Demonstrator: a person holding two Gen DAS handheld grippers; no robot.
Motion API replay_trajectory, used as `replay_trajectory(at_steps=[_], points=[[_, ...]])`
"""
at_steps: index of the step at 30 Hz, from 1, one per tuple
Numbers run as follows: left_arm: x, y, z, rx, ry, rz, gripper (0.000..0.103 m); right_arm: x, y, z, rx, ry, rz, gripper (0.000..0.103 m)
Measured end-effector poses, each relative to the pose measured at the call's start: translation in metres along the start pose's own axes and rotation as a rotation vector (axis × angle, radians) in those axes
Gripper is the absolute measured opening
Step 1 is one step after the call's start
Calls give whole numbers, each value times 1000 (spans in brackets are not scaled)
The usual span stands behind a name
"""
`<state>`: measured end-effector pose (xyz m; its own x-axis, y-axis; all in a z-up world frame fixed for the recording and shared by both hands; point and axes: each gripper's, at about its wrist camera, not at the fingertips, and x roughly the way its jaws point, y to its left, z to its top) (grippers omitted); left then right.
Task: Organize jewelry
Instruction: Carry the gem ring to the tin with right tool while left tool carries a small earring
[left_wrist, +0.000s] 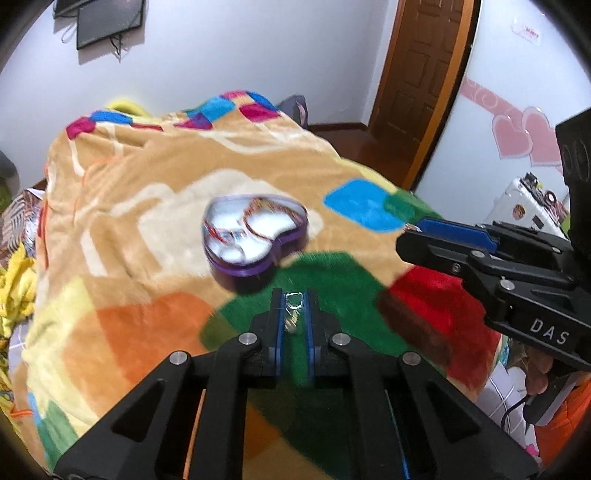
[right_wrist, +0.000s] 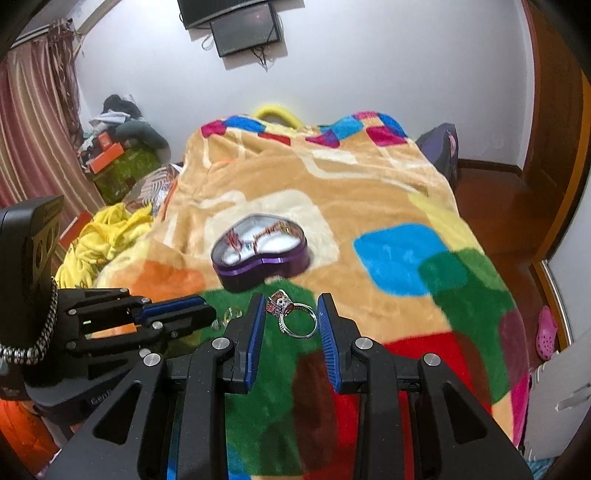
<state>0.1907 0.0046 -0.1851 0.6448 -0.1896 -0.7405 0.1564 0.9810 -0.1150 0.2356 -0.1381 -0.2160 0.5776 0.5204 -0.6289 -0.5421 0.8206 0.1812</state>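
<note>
A purple heart-shaped jewelry box with a clear lid lies on the colourful blanket; red-gold chains show inside. It also shows in the right wrist view. My left gripper is shut on a small silver piece of jewelry, just in front of the box. My right gripper is open around a silver ring with a jewelled top that lies on the green patch of the blanket. The right gripper also shows in the left wrist view.
The blanket covers a bed. Yellow cloth and orange boxes lie at its left. A wooden door and floor are on the right. A small clear item lies by the left gripper's tips.
</note>
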Motion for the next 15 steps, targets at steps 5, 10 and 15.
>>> replay_trajectory(at_steps=[5,10,15], points=[[-11,9,14,-7,-52,21,8,-3,5,14,-6,-37,4,26],[-17,12,24,2,-90,45,8,-2,7,25,-8,-68,12,26],[-18,18,31,2,-110,49,8,2,11,35,-9,-89,20,26]])
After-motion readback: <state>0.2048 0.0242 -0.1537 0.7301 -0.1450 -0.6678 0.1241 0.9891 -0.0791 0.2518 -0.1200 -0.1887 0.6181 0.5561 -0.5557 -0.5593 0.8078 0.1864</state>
